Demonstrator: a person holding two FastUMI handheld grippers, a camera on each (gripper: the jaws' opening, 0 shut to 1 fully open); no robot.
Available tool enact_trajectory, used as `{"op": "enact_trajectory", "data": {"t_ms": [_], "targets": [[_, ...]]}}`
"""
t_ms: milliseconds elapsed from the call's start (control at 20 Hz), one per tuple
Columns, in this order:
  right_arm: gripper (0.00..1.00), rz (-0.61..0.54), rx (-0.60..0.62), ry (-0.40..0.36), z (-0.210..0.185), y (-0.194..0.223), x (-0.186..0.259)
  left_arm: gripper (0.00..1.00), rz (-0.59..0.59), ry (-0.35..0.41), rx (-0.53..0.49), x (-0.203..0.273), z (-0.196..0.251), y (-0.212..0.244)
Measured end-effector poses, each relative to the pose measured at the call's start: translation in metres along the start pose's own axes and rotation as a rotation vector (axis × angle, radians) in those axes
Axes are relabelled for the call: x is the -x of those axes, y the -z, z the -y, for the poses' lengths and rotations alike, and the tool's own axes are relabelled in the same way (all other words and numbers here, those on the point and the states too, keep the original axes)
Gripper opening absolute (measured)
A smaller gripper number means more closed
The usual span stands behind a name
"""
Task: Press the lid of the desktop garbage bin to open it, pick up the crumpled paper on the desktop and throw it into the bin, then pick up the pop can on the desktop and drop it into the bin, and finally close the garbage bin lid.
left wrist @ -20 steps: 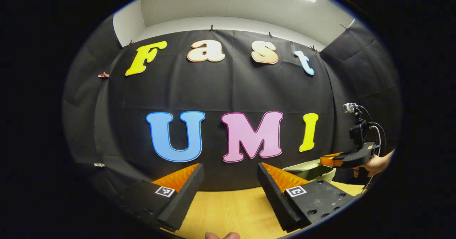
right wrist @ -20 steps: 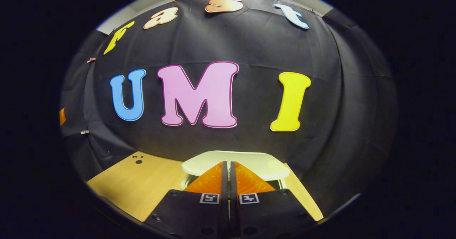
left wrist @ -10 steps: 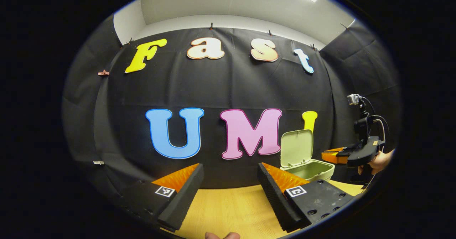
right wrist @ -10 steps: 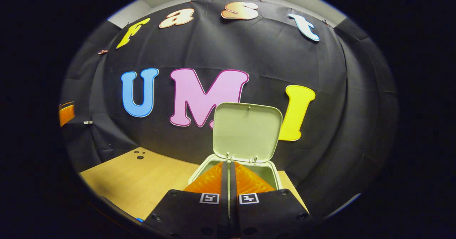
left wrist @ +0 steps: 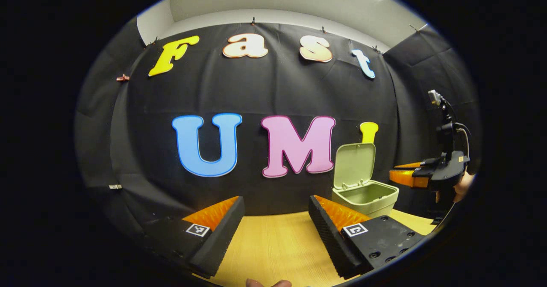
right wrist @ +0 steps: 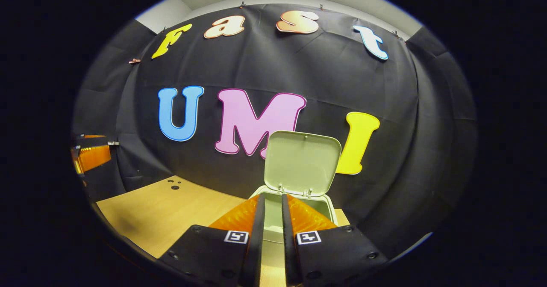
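Bin [right wrist: 299, 205] sits at the back of the wooden table [right wrist: 162, 210], against the black cloth wall [right wrist: 384, 193]. It's a pale green, rounded-rectangle plastic tub; its lid [right wrist: 302, 163] stands upright on the rear hinge, smooth inner face toward you.

Your right gripper [right wrist: 270, 218] sits just in front of the bin, wedge fingers a narrow slit apart, nothing between them. From the left gripper view it [left wrist: 404, 176] hangs right of the bin [left wrist: 365, 198], above rim level.

Your left gripper [left wrist: 275, 220] is spread wide over bare wood-grain table [left wrist: 273, 248], ribbed pads empty, well left of the bin.
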State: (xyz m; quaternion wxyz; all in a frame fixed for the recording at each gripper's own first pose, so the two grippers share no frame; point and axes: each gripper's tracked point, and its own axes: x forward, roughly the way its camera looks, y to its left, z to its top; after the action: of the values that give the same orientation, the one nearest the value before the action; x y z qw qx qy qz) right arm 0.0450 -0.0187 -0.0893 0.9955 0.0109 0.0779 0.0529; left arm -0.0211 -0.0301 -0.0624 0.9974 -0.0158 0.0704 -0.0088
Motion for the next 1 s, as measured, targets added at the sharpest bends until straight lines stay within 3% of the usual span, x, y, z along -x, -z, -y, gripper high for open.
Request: {"op": "enact_trajectory", "data": {"t_ms": [50, 200, 400, 550, 850, 1000], "targets": [[0.25, 0.0, -0.003, -0.008, -0.001, 0.0, 0.004, 0.98, -0.03, 0.008, 0.008, 0.0, 0.002, 0.013], [0.55, -0.015, -0.019, -0.029, -0.005, 0.002, 0.015, 0.98, -0.14, 0.045, 0.025, 0.004, 0.015, 0.054], [0.61, -0.025, 0.01, -0.028, -0.003, 0.006, 0.028, 0.98, -0.297, 0.095, 0.035, 0.012, 0.034, 0.116], [0.72, -0.057, 0.022, -0.029, -0.001, 0.017, 0.038, 0.94, -0.416, 0.112, 0.066, 0.017, 0.042, 0.159], [0.73, -0.101, -0.003, -0.025, 0.01, 0.027, 0.043, 0.84, -0.669, 0.102, 0.158, 0.037, 0.049, 0.239], [0.73, -0.104, 0.017, -0.065, 0.015, 0.03, 0.038, 0.8, -0.771, 0.091, 0.184, 0.046, 0.055, 0.27]]}}
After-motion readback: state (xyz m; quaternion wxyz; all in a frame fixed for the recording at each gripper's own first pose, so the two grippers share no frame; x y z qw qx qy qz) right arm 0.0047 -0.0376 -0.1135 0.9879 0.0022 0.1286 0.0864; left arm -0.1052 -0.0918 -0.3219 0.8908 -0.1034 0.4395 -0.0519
